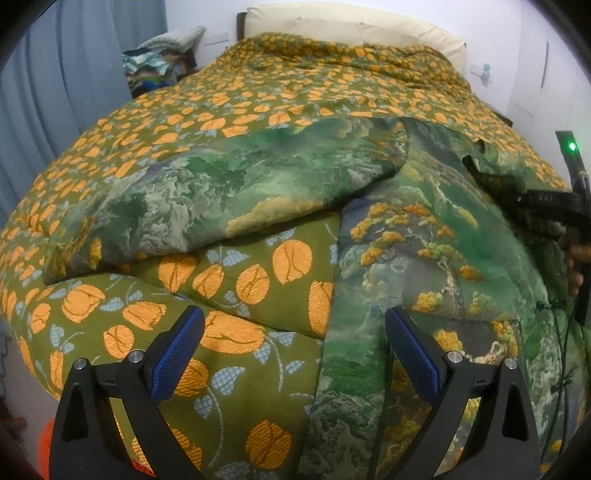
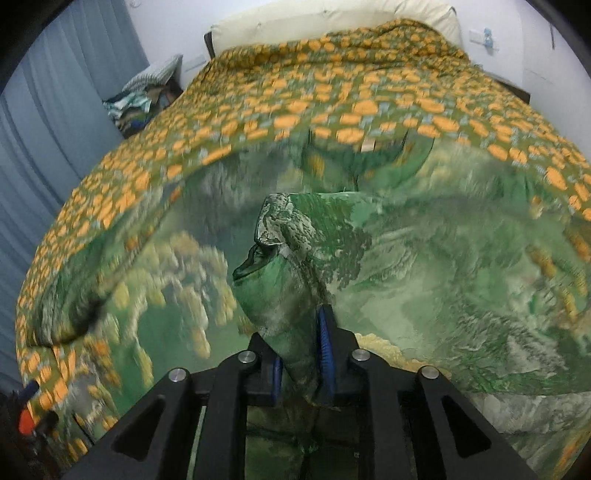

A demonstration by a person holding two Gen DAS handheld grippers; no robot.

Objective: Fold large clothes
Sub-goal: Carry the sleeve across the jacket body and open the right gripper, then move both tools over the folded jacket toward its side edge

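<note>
A large green garment with a landscape print (image 1: 258,192) lies on the bed, one sleeve folded across it to the left. My left gripper (image 1: 295,328) is open and empty above the garment's lower left edge. My right gripper (image 2: 301,354) is shut on a bunched fold of the green garment (image 2: 284,266) and holds it up above the rest of the cloth. The right gripper also shows at the right edge of the left wrist view (image 1: 491,184), gripping the cloth.
The bed is covered by an olive quilt with orange leaf shapes (image 1: 229,269). A cream headboard (image 1: 351,26) stands at the far end. A pile of clothes (image 1: 159,62) sits by the blue curtain (image 1: 55,92) at left.
</note>
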